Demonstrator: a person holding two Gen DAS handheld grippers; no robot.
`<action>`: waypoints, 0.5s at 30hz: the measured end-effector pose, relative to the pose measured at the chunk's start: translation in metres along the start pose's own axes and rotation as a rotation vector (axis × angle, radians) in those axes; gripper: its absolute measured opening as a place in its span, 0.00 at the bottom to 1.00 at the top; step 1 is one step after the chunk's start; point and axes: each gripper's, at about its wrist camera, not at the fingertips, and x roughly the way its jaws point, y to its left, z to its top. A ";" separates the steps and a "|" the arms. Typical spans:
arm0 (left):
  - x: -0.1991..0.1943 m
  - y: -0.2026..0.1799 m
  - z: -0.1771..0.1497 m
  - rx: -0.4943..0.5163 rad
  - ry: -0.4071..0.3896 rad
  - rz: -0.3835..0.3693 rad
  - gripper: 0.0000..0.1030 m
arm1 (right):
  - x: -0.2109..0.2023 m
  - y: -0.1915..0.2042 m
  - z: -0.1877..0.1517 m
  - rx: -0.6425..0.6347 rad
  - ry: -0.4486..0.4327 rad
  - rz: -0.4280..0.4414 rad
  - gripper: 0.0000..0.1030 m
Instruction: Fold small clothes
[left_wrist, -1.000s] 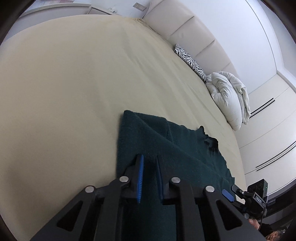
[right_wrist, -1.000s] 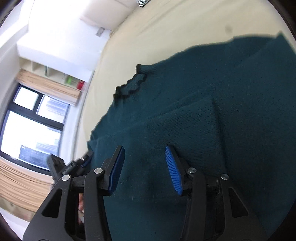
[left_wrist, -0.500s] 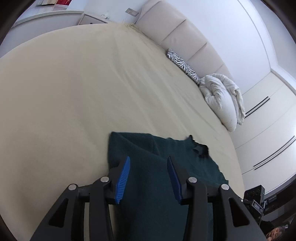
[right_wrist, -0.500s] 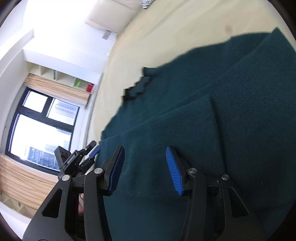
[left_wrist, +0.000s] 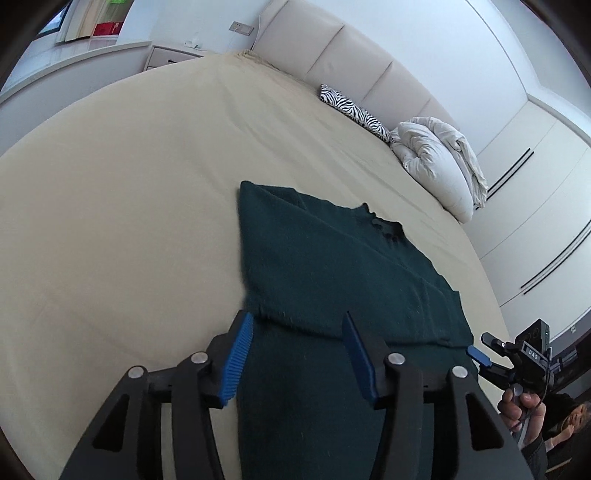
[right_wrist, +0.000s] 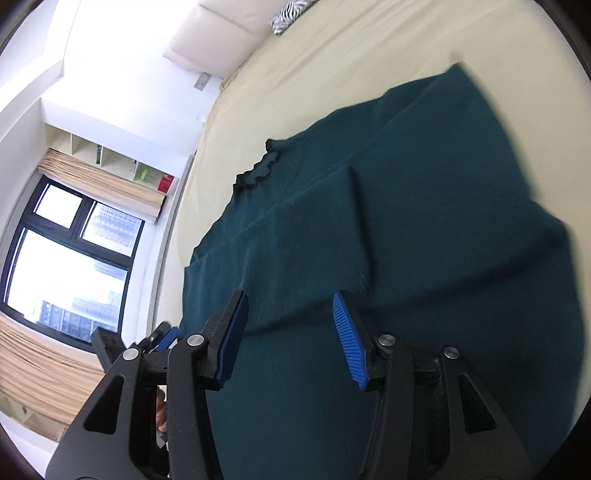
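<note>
In the left wrist view, the left gripper (left_wrist: 297, 356) has its jaws spread apart and grips nothing; the dark green sweater (left_wrist: 332, 266) lies flat on the beige bed (left_wrist: 129, 206) directly ahead of and beneath the blue pads (left_wrist: 236, 363). The zebra pillow (left_wrist: 354, 110) sits far ahead.

In the right wrist view, the right gripper (right_wrist: 288, 338) is likewise released, with the sweater (right_wrist: 424, 206) spread under and beyond its fingers.

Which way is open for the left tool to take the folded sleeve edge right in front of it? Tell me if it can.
Probably yes. The left tool is open, its pads straddling the folded sleeve edge of the green sweater, with nothing lying between them. The right tool is off to the side, clear of it.
</note>
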 end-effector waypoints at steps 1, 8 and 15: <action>-0.013 -0.003 -0.011 0.006 0.003 -0.002 0.61 | -0.013 -0.003 -0.007 0.003 -0.015 -0.002 0.46; -0.089 -0.001 -0.105 -0.037 0.098 -0.006 0.70 | -0.116 -0.023 -0.088 0.018 -0.120 -0.063 0.58; -0.115 0.010 -0.175 -0.115 0.197 0.001 0.70 | -0.171 -0.038 -0.146 -0.024 -0.127 -0.186 0.61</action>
